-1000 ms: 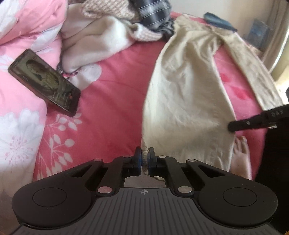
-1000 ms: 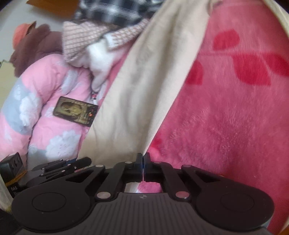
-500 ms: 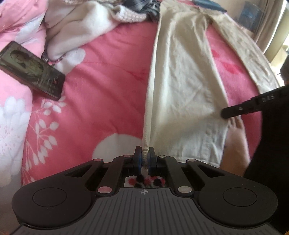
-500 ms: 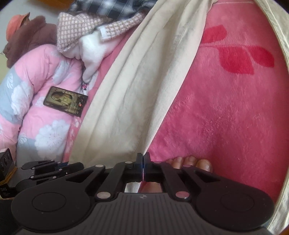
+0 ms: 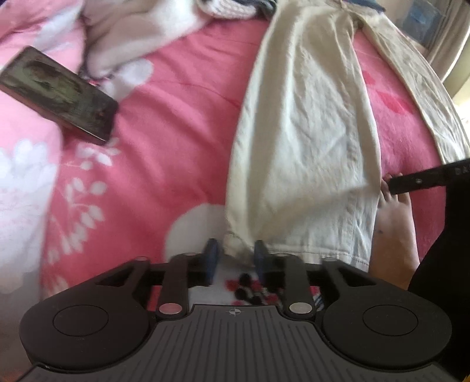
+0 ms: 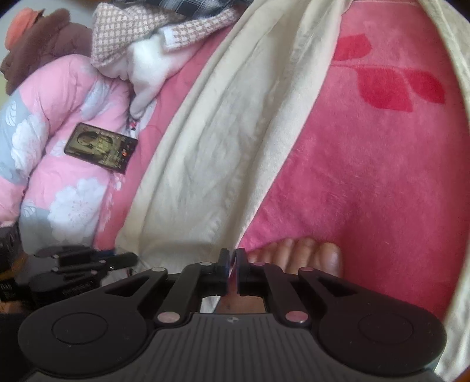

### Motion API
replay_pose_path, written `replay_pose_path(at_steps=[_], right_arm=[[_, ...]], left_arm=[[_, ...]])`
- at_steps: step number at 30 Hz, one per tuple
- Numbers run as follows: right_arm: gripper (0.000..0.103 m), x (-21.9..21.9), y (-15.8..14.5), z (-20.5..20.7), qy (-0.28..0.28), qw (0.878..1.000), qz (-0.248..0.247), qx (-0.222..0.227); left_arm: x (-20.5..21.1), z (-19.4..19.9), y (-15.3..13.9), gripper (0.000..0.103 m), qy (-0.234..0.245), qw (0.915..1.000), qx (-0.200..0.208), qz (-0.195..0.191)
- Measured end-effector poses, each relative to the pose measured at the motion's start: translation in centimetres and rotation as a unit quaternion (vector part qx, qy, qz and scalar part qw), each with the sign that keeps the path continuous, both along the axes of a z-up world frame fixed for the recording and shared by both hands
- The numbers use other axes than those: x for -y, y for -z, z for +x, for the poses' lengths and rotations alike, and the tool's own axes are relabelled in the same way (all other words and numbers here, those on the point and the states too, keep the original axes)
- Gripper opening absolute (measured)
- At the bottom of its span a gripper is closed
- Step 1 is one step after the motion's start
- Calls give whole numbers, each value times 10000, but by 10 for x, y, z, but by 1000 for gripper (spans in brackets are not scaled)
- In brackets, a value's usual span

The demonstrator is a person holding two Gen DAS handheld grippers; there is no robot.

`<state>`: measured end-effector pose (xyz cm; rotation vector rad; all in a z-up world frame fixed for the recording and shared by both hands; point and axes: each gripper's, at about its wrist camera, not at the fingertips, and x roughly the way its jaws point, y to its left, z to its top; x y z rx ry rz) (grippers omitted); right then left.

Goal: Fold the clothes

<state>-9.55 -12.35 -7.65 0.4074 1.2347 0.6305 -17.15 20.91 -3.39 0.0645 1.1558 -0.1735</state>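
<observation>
Cream trousers [image 5: 305,132] lie stretched out along a pink blanket [image 5: 176,147], legs running away from me. My left gripper [image 5: 235,258] is open, and the hem corner of the near leg lies loose between its blue pads. My right gripper [image 6: 232,264] has its jaws a narrow slit apart, with the inner edge of the same trouser leg [image 6: 217,152] running into that slit. In the left wrist view the right gripper [image 5: 423,179] shows as a black bar at the leg's right edge. The left gripper [image 6: 88,258] appears low at the left of the right wrist view.
A phone [image 5: 58,91] lies face up left of the trousers, on a flowered pink quilt [image 6: 58,117]. A heap of other clothes [image 6: 141,26] sits at the far end. A person's bare foot [image 5: 393,229] rests on the blanket by the hem.
My left gripper has opened and let the hem corner go. The trouser leg has been drawn straight toward me and laid flat. The right jaws have parted slightly.
</observation>
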Motion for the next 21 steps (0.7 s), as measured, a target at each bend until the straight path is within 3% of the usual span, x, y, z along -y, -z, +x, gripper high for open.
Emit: replay_pose_path(at_steps=[1, 5, 10, 13, 17, 21], right_arm=[[21, 8, -5, 0, 122, 9999, 10, 61], [23, 42, -26, 2, 610, 9977, 49, 307], [25, 98, -52, 31, 1695, 9835, 288, 569], [25, 117, -55, 57, 2192, 9736, 237, 592], [25, 139, -58, 91, 2813, 9575, 153, 620], [25, 157, -62, 125, 3324, 9407, 44, 681]], left_arm=[[-3, 0, -7, 30, -25, 10000, 88, 19], [-4, 11, -36, 38, -35, 9981, 604, -131], [40, 54, -52, 45, 630, 9898, 1188, -463], [85, 82, -44, 46, 1256, 9807, 1321, -712], [146, 108, -19, 47, 2013, 9694, 1306, -522], [179, 126, -1, 47, 2440, 9612, 1168, -536]])
